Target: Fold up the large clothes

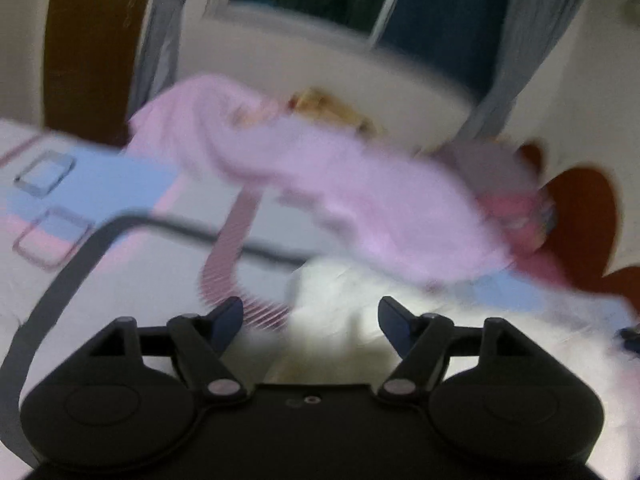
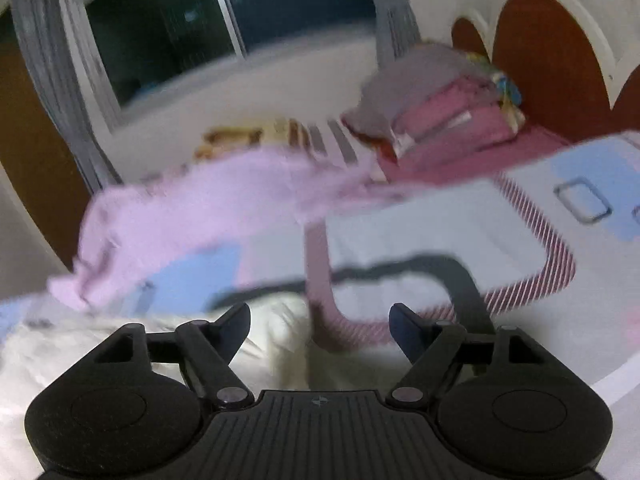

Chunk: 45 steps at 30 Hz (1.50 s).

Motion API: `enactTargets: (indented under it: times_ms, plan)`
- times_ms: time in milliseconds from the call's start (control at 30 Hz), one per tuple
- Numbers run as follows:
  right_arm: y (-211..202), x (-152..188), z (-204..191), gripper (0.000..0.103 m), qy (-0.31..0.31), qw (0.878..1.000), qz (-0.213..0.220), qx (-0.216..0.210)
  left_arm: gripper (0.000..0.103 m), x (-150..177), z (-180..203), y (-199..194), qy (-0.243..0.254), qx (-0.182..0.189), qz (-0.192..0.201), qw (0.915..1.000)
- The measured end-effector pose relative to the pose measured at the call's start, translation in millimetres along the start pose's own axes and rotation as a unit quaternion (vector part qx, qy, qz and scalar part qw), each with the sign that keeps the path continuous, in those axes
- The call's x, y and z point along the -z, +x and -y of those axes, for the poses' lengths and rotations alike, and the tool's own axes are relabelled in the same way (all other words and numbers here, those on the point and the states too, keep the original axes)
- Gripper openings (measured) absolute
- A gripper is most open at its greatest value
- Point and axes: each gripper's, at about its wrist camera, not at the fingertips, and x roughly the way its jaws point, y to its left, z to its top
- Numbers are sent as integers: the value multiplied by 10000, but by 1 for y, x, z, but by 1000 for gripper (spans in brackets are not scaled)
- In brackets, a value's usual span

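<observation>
The left tool [image 1: 311,318] is seen wide open, with nothing between its two fingers, and the right tool [image 2: 320,326] is spread in the same way and carries nothing. Below both tools a white cloth [image 1: 340,300] lies crumpled on the bed [image 2: 440,224], but whether the fingers touch it cannot be told, because both views are blurred. Beyond it, a pink garment [image 1: 360,200] is spread in a loose heap across the patterned bed cover. Further back, a stack of folded clothes [image 2: 448,112] is placed near the headboard [image 2: 552,60]. Some risks can be judged from here. If only one layer of the pink garment is pinched, it may be lifted unevenly and the fold would be crooked. The white cloth could also be caught together with it by mistake.
</observation>
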Motion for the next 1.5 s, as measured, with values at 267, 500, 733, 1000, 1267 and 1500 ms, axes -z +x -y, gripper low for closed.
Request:
enactTargets:
  times_ms: [267,500,733,1000,1267,1500]
  plan:
    - [40,35,-150,53,-1163,9874,-700,-808,68,24,144,36,1183,741,-313,9897]
    - [87,75,-137,53,-1344,9860,-830,-530,77,60,136,89,1451,331,-545,9874]
    - [96,97,-123,53,-1189,9891,-433,-758,79,79,127,102,1248,427,-331,9907]
    - [67,79,-132,54,-1629,9835,-582,-528,76,73,142,82,1567,-81,-691,9852]
    - [19,54,-57,53,-1221,9913,-483,110,79,70,120,25,1802,-736,-255,9805]
    - [50,76,-30,62,-952,9925,-755,159,82,89,97,46,1669,-818,-396,9818]
